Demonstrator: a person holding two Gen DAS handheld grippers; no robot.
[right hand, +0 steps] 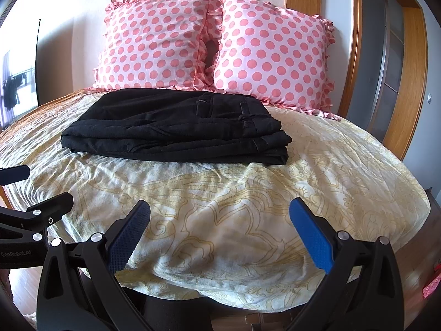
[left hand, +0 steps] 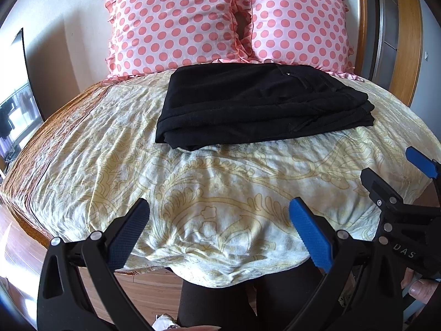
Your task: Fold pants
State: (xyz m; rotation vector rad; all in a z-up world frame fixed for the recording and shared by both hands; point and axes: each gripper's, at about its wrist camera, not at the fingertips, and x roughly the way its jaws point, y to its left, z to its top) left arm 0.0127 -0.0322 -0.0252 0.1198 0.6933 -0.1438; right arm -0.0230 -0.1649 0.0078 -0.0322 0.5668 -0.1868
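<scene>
The black pants (left hand: 264, 104) (right hand: 176, 127) lie folded into a flat stack of layers at the far half of the bed, just in front of the pillows. My left gripper (left hand: 219, 207) hovers open over the near edge of the bed, well short of the pants, with nothing between its blue pads (left hand: 311, 237). My right gripper (right hand: 219, 208) is likewise open and empty at the near edge. Each shows in the other's view: the right gripper (left hand: 399, 171) at the right border, the left gripper (right hand: 38, 189) at the left border.
A wrinkled cream and yellow patterned bedspread (left hand: 220, 182) (right hand: 248, 193) covers the bed. Two pink polka-dot pillows (left hand: 176, 24) (right hand: 270, 52) lean at the head. A wooden door frame (right hand: 361, 55) stands to the right. The person's dark-clad legs (left hand: 220, 298) are at the bed's foot.
</scene>
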